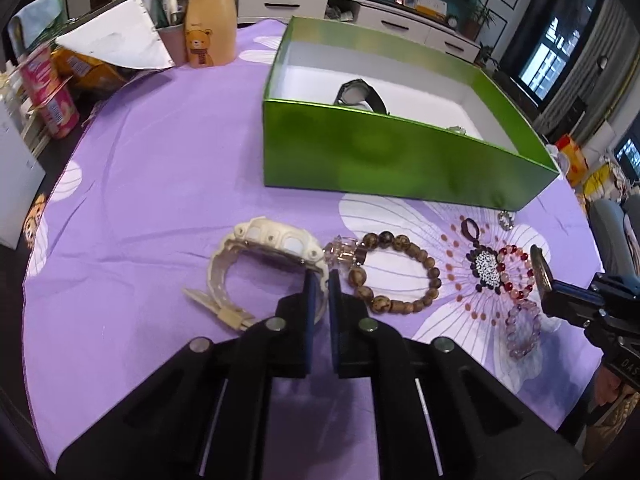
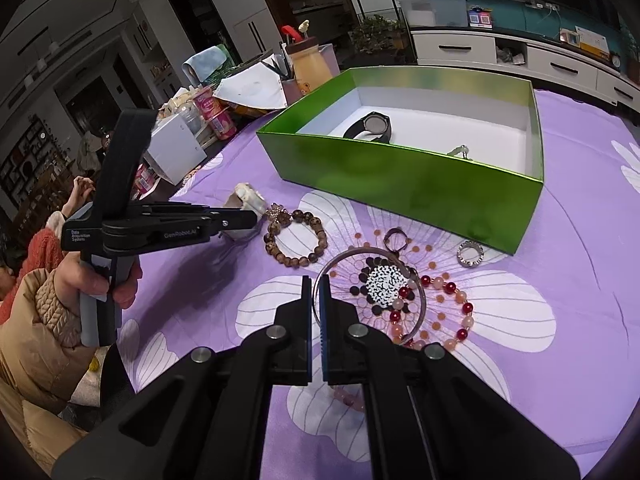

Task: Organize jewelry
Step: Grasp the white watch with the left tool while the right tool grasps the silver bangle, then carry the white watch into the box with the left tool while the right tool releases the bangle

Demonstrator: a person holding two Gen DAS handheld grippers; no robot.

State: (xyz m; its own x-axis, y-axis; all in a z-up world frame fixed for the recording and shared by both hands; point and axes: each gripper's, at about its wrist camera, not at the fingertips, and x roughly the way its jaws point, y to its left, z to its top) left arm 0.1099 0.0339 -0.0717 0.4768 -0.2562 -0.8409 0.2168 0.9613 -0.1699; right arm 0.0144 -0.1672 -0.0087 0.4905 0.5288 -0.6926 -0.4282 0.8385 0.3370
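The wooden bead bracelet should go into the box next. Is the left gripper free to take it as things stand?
Probably not yet: the left gripper is shut on the white watch. The wooden bead bracelet lies uncovered just right of it, so the way is otherwise free.

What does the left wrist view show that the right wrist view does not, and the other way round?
Only the left wrist view shows the whole white watch, with the left gripper shut on its strap. Only the right wrist view shows the thin bangle pinched in the right gripper, and the hand holding the left tool. Both show the green box, the black watch inside, and the brown bead bracelet.
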